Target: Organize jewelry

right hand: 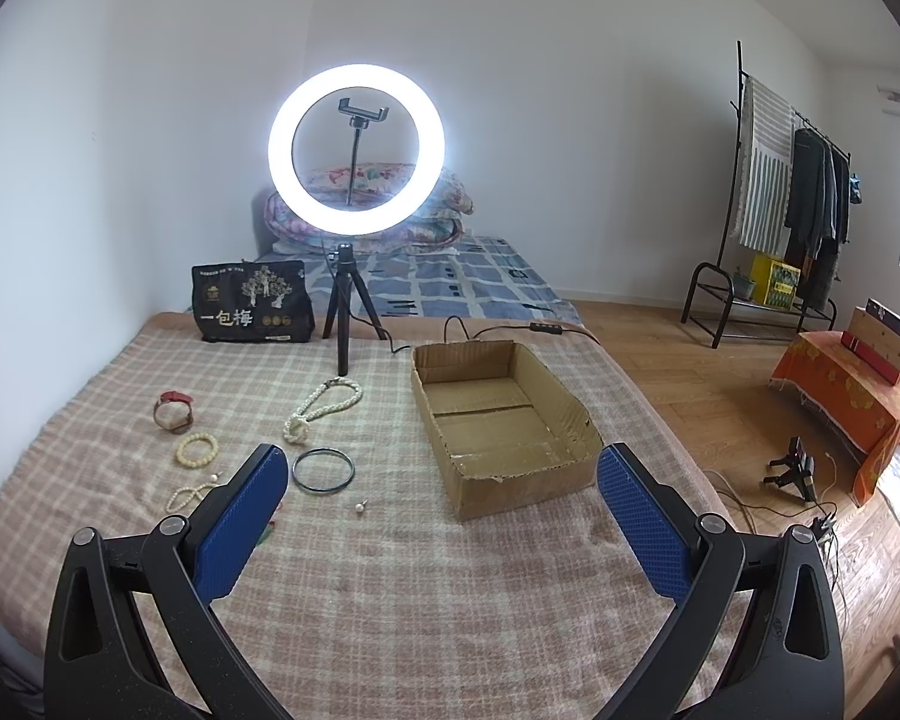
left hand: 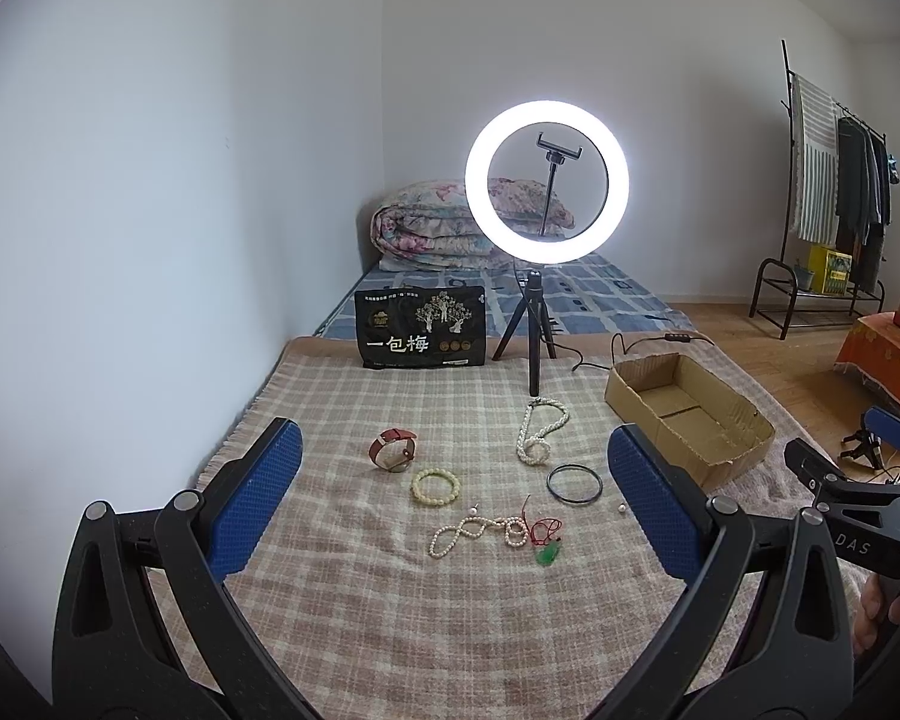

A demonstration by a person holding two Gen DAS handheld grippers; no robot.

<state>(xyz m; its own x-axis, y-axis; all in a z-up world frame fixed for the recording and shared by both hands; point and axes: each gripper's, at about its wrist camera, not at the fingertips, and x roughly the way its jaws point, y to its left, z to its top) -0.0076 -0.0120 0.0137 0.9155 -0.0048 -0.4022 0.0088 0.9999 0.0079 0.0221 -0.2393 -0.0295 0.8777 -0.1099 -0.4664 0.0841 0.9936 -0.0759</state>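
Both claws hang released above the blanket (left hand: 342, 612): left claw (left hand: 453, 501), right claw (right hand: 441, 519). From left lie watch (left hand: 393, 450), bead bracelet (left hand: 435, 486), pearl strings (left hand: 480, 534), black bangle (left hand: 574, 483), then cardboard box (right hand: 576, 420) at right.

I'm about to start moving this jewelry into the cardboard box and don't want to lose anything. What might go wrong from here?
1. The loose pearl stud is tiny on soft blanket; wide pads may push it into the weave or flick it away.
2. The red cord of the green pendant lies against the pearl strand; lifting one may drag the other.
3. The ring light tripod stands close behind the pearl necklace; a reach could knock it.
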